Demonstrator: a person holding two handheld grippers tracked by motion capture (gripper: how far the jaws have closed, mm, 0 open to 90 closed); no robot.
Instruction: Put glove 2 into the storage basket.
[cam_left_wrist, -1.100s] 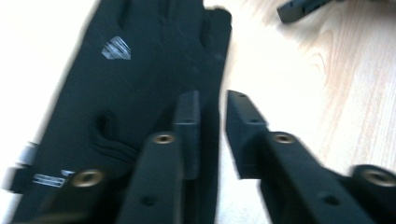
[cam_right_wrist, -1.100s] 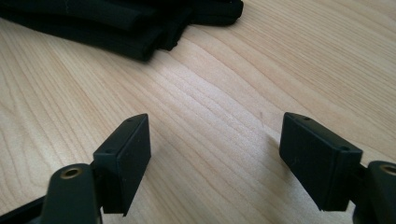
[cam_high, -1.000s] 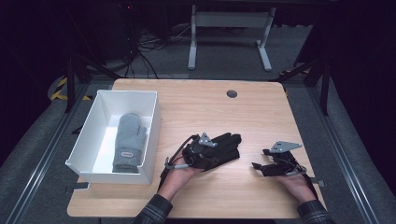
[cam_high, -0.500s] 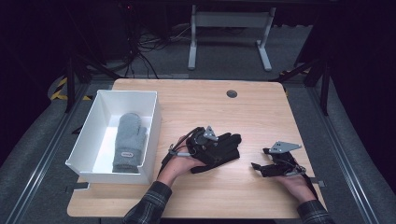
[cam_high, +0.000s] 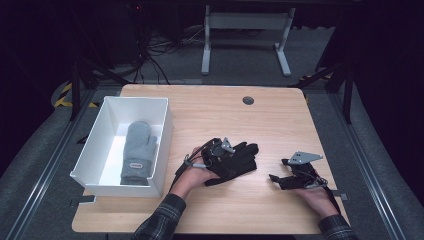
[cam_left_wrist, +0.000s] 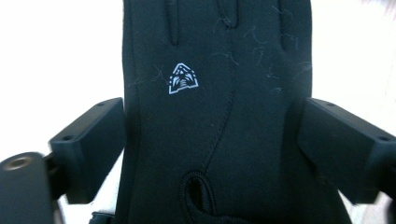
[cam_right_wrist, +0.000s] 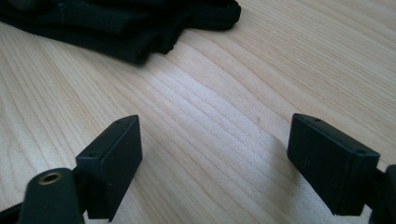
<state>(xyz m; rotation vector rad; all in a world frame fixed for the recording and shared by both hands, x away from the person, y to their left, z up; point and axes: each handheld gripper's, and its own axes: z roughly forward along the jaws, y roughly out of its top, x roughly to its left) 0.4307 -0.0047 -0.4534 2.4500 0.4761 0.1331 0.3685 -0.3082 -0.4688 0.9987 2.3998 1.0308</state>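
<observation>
A black glove (cam_high: 241, 161) with a small white logo lies flat on the wooden table (cam_high: 200, 110), fingers pointing away from the person. My left gripper (cam_high: 226, 154) sits low over its cuff end. In the left gripper view the glove (cam_left_wrist: 210, 70) lies between the jaws of this gripper (cam_left_wrist: 212, 140), which have just been opening and now stand wide, one at each edge of the glove without squeezing it. My right gripper (cam_high: 279, 170) rests to the right of the glove, open, with bare wood between its jaws (cam_right_wrist: 215, 154). The glove's fingers (cam_right_wrist: 116, 23) lie beyond it.
A white bin (cam_high: 164, 135) stands at the left of the table with a grey mitten (cam_high: 137, 152) lying in it. A round cable hole (cam_high: 248, 100) is near the table's far edge. A metal stand (cam_high: 245, 30) is on the floor beyond.
My left gripper has slid a little to the right and down onto the glove, and its jaws have spread. The right gripper and the mitten have stayed put.
</observation>
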